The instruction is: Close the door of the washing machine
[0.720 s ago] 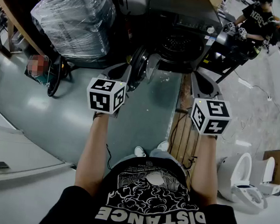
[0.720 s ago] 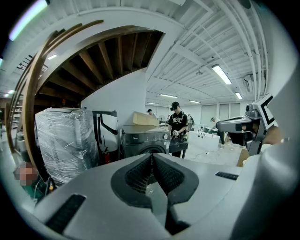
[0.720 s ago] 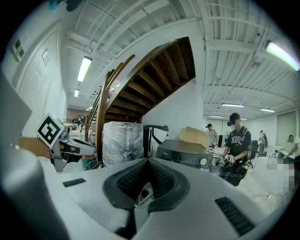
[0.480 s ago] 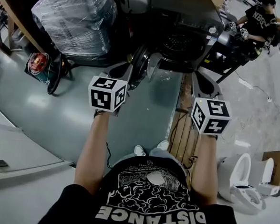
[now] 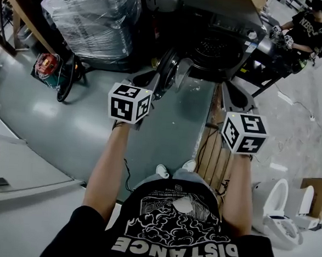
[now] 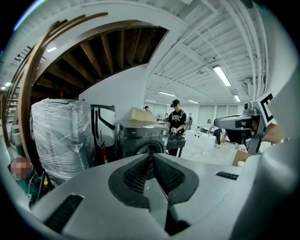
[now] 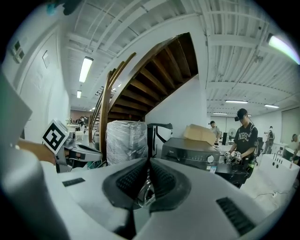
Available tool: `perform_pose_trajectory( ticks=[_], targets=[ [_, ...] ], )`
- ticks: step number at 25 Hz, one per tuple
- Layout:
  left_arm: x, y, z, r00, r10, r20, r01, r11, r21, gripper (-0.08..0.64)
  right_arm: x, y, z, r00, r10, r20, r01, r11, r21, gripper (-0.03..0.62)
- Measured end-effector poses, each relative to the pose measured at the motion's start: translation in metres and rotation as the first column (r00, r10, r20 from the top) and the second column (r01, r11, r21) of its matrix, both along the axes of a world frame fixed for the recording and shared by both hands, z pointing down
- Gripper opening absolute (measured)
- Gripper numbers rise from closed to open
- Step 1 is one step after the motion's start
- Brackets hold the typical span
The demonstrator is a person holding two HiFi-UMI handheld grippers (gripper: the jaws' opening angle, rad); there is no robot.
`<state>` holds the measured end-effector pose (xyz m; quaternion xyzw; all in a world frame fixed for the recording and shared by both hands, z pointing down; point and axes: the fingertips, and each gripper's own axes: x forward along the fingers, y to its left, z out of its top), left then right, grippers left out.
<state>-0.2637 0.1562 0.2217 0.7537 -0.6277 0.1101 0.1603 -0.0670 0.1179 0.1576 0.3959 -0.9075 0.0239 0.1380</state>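
Observation:
The dark front-loading washing machine (image 5: 220,33) stands ahead with its round door (image 5: 168,69) swung open to the left of the drum opening (image 5: 212,46). My left gripper (image 5: 151,81) is shut and empty, its tips just short of the door's lower edge. My right gripper (image 5: 233,93) is level with it below the machine's right front corner, its jaws together with nothing held. In the left gripper view the machine (image 6: 140,138) sits straight ahead above the closed jaws (image 6: 151,155). In the right gripper view the machine (image 7: 192,151) lies ahead to the right of the jaws (image 7: 149,160).
A plastic-wrapped bulky load (image 5: 92,13) stands left of the machine, with a red object (image 5: 46,63) and cables beside it. Wooden boards (image 5: 211,151) lie on the floor under my right arm. White toilets (image 5: 276,207) sit at the right. A person (image 5: 311,26) works at a dark table behind.
My left gripper has edged forward and right, closer to the open door. The right gripper has hardly moved. Both stay shut.

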Motion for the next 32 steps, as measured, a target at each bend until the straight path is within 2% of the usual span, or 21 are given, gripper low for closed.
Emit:
perform_pose_trajectory(
  ticks=[8, 12, 18, 23, 32],
  targets=[
    [-0.016, -0.004, 0.029, 1.000, 0.007, -0.026, -0.008, 0.999, -0.049, 0.035, -0.030, 0.001, 0.012, 0.998, -0.064, -0.022, 0.063, 0.998, -0.012, 0.023],
    [-0.018, -0.007, 0.047, 0.998, 0.020, -0.064, -0.024, 0.997, -0.077, 0.095, -0.039, -0.003, 0.021, 0.996, -0.076, -0.044, 0.074, 0.997, -0.027, 0.023],
    [-0.032, -0.015, 0.078, 0.998, 0.017, -0.062, -0.025, 0.991, -0.130, 0.098, -0.057, -0.011, 0.043, 0.992, -0.102, -0.069, 0.098, 0.994, -0.058, 0.023],
    [-0.039, -0.026, 0.100, 0.996, 0.031, -0.080, -0.044, 0.985, -0.164, 0.116, -0.077, -0.020, 0.055, 0.990, -0.131, -0.052, 0.126, 0.988, -0.088, 0.023],
    [-0.044, -0.052, 0.139, 0.995, 0.097, -0.024, -0.100, 0.969, -0.225, 0.158, -0.100, -0.030, 0.078, 0.977, -0.204, -0.059, 0.197, 0.975, -0.105, 0.023]
  ],
)
